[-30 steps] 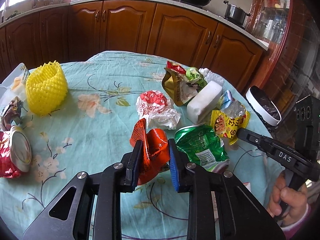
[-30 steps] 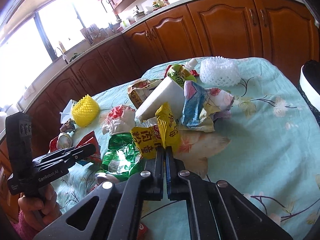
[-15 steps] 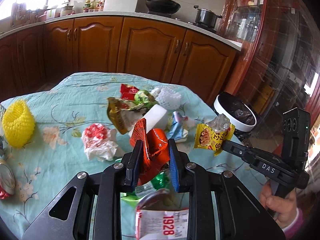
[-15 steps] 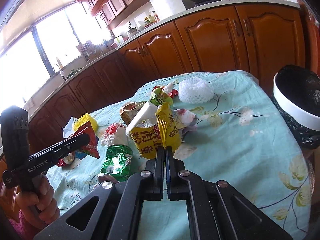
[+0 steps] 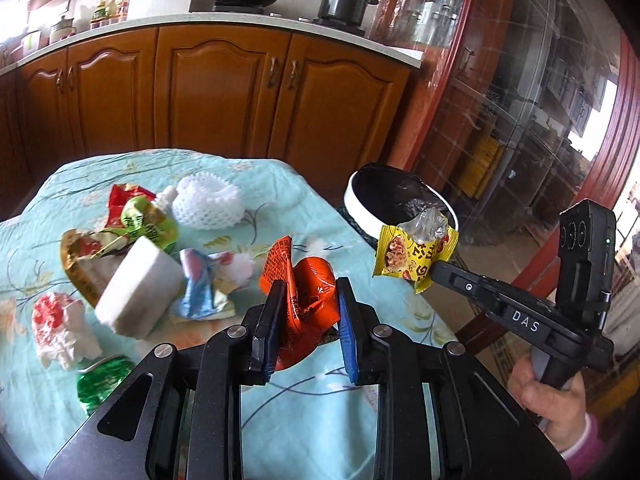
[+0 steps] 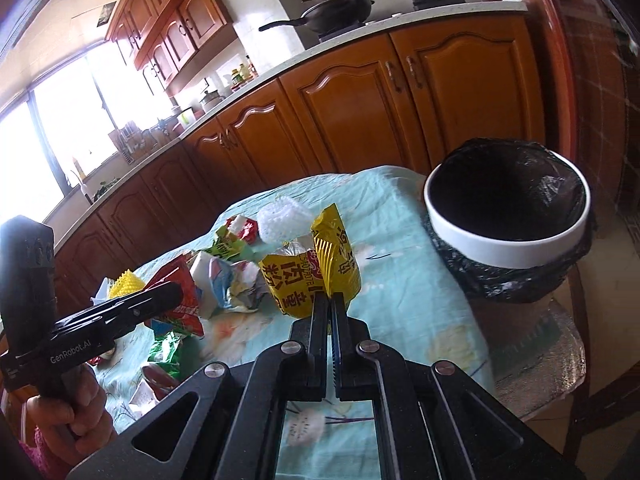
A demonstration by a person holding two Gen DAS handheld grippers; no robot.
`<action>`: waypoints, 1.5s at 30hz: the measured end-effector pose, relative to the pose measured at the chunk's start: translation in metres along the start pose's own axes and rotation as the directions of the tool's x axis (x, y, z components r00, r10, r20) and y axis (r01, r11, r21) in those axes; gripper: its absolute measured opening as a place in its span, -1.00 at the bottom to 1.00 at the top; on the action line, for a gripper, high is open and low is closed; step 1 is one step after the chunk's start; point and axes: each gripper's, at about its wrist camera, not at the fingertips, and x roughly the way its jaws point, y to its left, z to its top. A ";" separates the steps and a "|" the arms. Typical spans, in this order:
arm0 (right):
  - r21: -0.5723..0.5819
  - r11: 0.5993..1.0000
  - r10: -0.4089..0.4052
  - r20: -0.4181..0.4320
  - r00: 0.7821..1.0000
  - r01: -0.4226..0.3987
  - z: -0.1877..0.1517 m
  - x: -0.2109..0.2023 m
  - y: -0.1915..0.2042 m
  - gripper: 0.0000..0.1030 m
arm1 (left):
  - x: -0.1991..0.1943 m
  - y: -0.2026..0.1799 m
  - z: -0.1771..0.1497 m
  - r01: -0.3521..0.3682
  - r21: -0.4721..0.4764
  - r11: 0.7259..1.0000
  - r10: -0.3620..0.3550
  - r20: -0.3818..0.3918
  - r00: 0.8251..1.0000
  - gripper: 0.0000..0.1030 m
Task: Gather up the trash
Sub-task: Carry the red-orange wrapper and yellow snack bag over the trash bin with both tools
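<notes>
My left gripper (image 5: 307, 300) is shut on a crumpled orange-red wrapper (image 5: 304, 292), held above the table's right part. My right gripper (image 6: 329, 300) is shut on a yellow snack packet (image 6: 310, 270); in the left wrist view that yellow packet (image 5: 412, 254) hangs just in front of the bin's rim. The white-rimmed bin (image 6: 508, 216) with a black liner stands beyond the table's right edge, and the white-rimmed bin (image 5: 400, 204) shows again in the left wrist view. More trash lies on the table: a white foam block (image 5: 140, 292), a white foam net (image 5: 208, 202), a green pouch (image 5: 148, 226), a green wrapper (image 5: 102, 384).
The round table carries a light-blue flowered cloth (image 5: 248, 172). Wooden kitchen cabinets (image 5: 224, 88) run behind it, with a wok and a pot on the stove. A glass-fronted cabinet (image 5: 520, 100) stands at the right. A yellow foam net (image 6: 124, 284) lies on the table's far left.
Both grippers have swung to the right and risen a little, carrying their wrappers toward the bin. The bin now looms larger in both views, and the trash pile has slid left.
</notes>
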 end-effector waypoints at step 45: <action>0.026 0.966 -0.252 -0.109 0.962 0.256 0.091 0.017 -0.153 -0.97 | 0.212 -0.116 0.116 0.116 0.151 0.982 -0.070 -0.281 0.957 -0.54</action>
